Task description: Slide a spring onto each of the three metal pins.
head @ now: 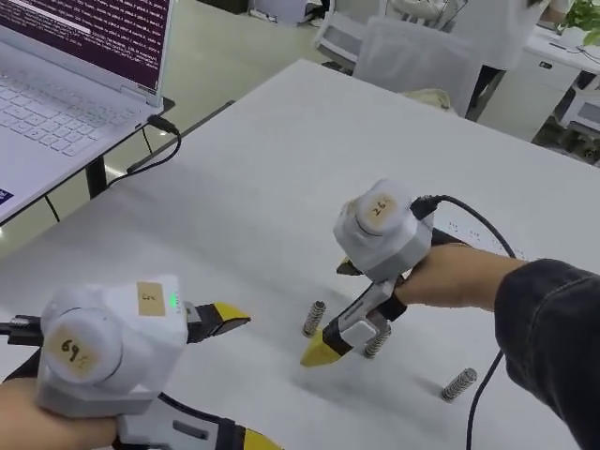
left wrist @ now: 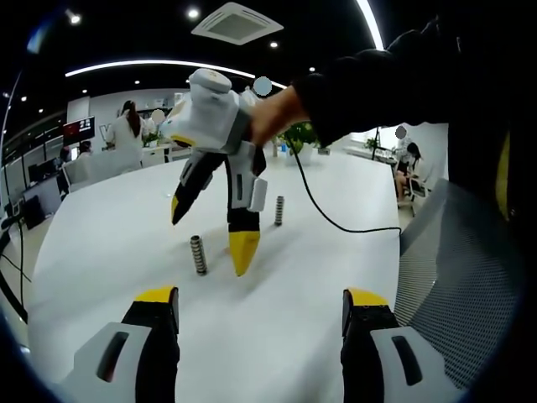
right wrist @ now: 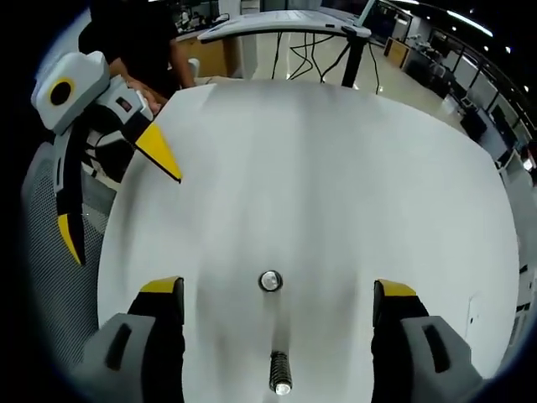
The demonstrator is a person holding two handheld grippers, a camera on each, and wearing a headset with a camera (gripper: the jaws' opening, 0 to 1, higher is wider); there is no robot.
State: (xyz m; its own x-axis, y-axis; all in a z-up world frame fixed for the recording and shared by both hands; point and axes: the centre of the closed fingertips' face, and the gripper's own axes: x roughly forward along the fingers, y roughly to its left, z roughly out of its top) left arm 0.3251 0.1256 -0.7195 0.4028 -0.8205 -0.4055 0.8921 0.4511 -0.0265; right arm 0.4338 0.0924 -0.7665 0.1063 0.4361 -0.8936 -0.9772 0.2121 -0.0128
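Note:
Three small coiled metal pieces stand on the white table (head: 281, 178): one (head: 314, 319) left of my right gripper (head: 336, 311), one (head: 377, 339) just behind its yellow tip, and a tilted one (head: 459, 383) farther right. The right gripper points down, open and holding nothing. In the right gripper view a shiny pin top (right wrist: 269, 280) sits between the open jaws, with a coiled spring (right wrist: 280, 374) below it. My left gripper (head: 246, 377) hovers open at the near left, facing the right gripper (left wrist: 210, 235) and a spring (left wrist: 198, 254).
An open laptop (head: 75, 66) sits on a side stand at the far left, its cable (head: 159, 155) hanging beside the table edge. The right gripper's black cable (head: 478, 230) trails across the table. Chairs and desks stand beyond the table's far edge.

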